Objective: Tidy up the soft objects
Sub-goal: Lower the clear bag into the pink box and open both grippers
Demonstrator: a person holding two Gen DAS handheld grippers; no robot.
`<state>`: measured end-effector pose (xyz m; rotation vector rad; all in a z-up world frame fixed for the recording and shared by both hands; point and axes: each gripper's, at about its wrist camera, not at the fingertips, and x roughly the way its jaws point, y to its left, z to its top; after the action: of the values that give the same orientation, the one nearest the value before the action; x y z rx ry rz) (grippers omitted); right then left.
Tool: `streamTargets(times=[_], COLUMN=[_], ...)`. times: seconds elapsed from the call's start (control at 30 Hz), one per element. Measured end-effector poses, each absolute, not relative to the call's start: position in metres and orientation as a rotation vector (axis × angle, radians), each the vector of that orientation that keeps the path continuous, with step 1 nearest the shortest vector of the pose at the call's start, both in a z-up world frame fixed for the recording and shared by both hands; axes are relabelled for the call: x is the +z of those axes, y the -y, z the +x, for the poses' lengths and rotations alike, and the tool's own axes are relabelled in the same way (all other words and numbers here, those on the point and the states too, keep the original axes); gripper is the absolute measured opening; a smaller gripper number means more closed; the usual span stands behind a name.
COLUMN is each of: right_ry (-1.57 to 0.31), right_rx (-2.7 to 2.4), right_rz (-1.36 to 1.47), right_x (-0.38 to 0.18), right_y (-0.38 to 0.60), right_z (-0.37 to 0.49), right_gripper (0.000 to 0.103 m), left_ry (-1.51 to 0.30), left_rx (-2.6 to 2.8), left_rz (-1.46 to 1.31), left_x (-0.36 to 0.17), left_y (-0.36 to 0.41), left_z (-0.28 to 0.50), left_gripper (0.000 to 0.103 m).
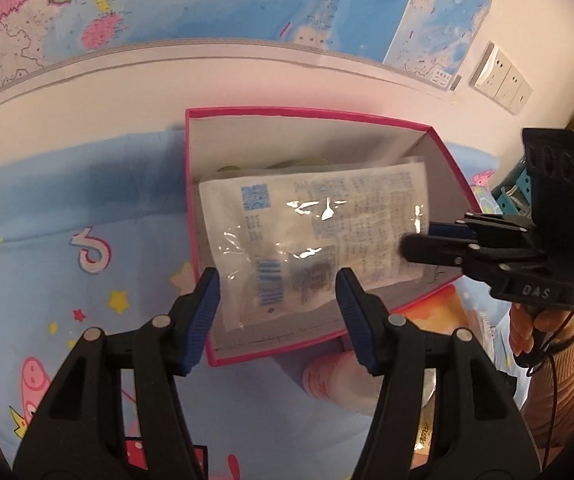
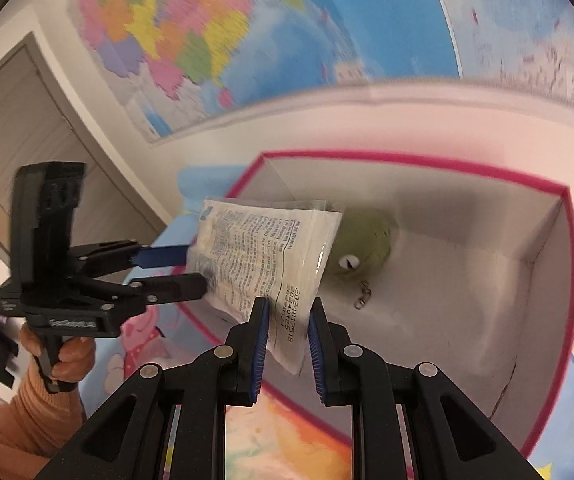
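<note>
A clear plastic packet with blue and black print is held over an open pink-rimmed cardboard box. My left gripper is open, its blue pads either side of the packet's near edge; from the right wrist view it looks partly closed beside the packet's left edge. My right gripper has its pads around the packet's lower corner with a small gap; it also shows in the left wrist view at the packet's right end. A green plush frog lies inside the box.
The box sits on a blue cartoon-print cloth. A pink-white bottle lies in front of the box. A map and a wall socket are on the wall behind. A door stands to the left.
</note>
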<state>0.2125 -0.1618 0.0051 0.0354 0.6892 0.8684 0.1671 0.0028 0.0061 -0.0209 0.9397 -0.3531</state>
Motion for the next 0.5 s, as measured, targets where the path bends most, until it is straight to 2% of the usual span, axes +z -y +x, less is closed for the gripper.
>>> streamTargets(times=[0.27, 0.33, 0.5], right_ry=[-0.854, -0.868, -0.889], right_rx=[0.816, 0.805, 0.782], right_rz=[0.016, 0.018, 0.019], right_x=[-0.012, -0.015, -0.021], right_y=[0.148, 0.146, 0.143], right_z=[0.239, 0.242, 0.246], right_gripper=[0.034, 0.034, 0.044], left_ry=[-0.938, -0.926, -0.908], left_rx=[-0.326, -0.317, -0.297], left_rz=[-0.015, -0.006, 0.009], left_x=[0.009, 0.012, 0.014], left_y=[-0.001, 0.000, -0.002], left_z=[0.171, 0.170, 0.166], left_gripper=[0.061, 0.061, 0.062])
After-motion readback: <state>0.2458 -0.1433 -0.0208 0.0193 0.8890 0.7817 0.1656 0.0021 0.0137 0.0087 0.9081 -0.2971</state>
